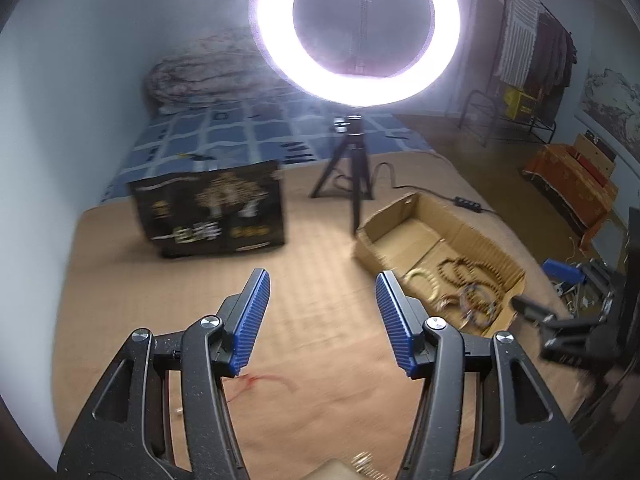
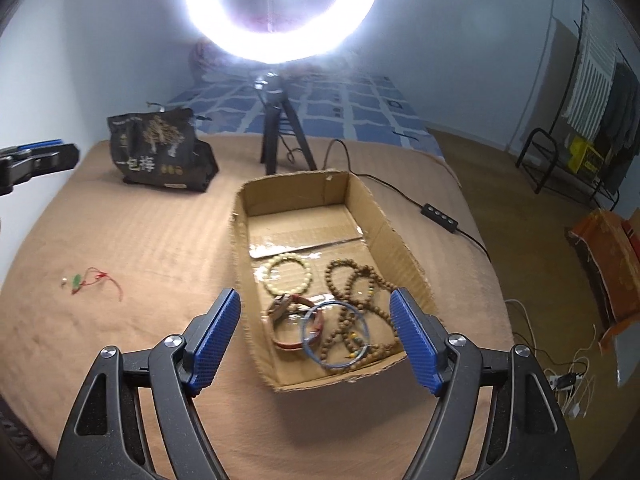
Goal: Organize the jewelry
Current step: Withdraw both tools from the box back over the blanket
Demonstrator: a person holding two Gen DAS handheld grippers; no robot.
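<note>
An open cardboard box (image 2: 376,216) lies on the tan bedcover and holds several bracelets: a pale bead bracelet (image 2: 287,276), a brown bead string (image 2: 356,292), a blue bangle (image 2: 335,334) and a red-brown band (image 2: 294,322). A red cord with a green pendant (image 2: 90,279) lies loose on the cover at left. My right gripper (image 2: 316,332) is open and empty, above the box's near end. My left gripper (image 1: 320,312) is open and empty over the cover; the red cord (image 1: 256,380) shows under its left finger. The box (image 1: 464,240) is to its right.
A black printed bag (image 2: 160,152) stands at the back left. A ring light on a tripod (image 2: 280,136) stands behind the box, with a cable and inline switch (image 2: 440,212) trailing right. The bed edge drops to the floor at right, with chargers and cables there.
</note>
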